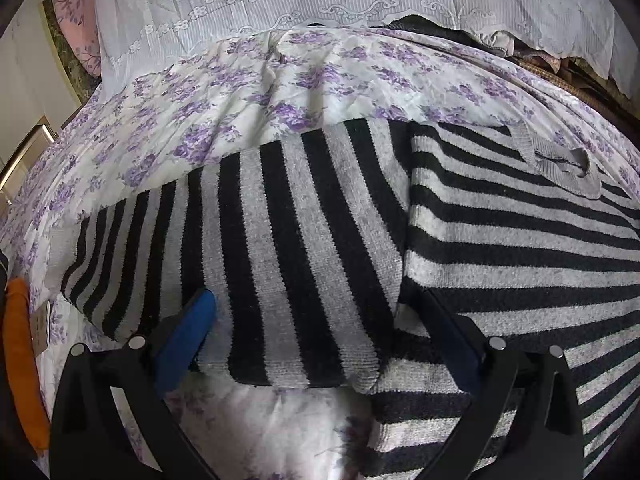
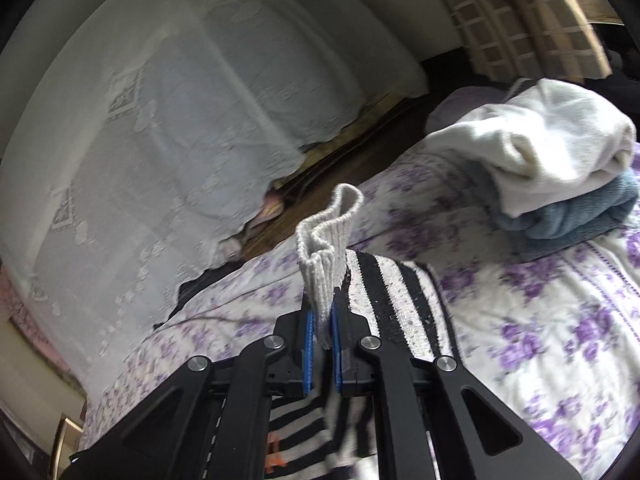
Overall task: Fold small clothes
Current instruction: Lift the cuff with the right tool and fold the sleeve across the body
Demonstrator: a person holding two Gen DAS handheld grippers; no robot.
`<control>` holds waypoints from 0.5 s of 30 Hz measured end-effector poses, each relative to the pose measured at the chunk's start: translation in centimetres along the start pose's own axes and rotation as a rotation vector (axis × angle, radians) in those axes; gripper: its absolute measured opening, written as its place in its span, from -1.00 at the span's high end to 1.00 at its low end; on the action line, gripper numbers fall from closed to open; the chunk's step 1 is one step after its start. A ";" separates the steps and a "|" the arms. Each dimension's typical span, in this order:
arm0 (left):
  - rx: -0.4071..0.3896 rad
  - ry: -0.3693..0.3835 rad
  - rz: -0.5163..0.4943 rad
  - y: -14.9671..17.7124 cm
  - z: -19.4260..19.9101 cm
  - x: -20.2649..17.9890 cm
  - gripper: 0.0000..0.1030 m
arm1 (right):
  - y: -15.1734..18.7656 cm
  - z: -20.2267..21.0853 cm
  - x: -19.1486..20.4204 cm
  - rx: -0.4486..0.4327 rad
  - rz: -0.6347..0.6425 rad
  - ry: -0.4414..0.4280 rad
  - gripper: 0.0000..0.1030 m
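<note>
A black-and-grey striped knit sweater [image 1: 320, 232] lies on a floral sheet, one sleeve folded across its body; its grey collar [image 1: 560, 160] is at the right. My left gripper [image 1: 320, 308] is open, its blue-padded fingers [image 1: 188, 332] resting low on either side of the folded sleeve. My right gripper [image 2: 321, 312] is shut on the sweater's grey ribbed cuff [image 2: 326, 240] and holds it up above the bed, with the striped sleeve [image 2: 396, 304] trailing below it.
A white sheet with purple flowers [image 1: 240, 92] covers the bed. A white lace curtain [image 2: 160, 120] hangs behind. A stack of folded white and blue clothes [image 2: 552, 168] sits at the right. An orange item [image 1: 22, 360] lies at the left edge.
</note>
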State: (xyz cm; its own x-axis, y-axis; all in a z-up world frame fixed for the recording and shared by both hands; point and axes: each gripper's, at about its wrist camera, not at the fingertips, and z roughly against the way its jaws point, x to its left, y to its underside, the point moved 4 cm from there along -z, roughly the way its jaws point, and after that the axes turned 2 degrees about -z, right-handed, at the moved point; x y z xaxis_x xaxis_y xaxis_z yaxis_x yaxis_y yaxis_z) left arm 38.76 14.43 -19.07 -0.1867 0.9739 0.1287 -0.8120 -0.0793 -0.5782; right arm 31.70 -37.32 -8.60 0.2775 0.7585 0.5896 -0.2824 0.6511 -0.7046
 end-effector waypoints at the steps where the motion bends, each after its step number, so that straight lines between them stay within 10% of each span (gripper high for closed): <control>1: 0.000 0.001 -0.001 0.0 0.0 0.0 -0.92 | 0.1 -0.2 0.4 0.010 -0.001 -0.008 0.84; 15: 0.002 -0.002 -0.003 0.0 -0.1 -0.1 -0.92 | 2.6 -1.3 8.8 0.098 0.085 -0.146 0.84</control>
State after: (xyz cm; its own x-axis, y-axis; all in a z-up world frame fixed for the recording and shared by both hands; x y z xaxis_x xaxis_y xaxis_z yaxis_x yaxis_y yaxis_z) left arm 38.80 14.38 -19.15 -0.1851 0.9738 0.1319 -0.8136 -0.0766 -0.5764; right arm 34.62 -29.02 -5.79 0.1144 0.8020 0.5862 -0.3894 0.5791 -0.7163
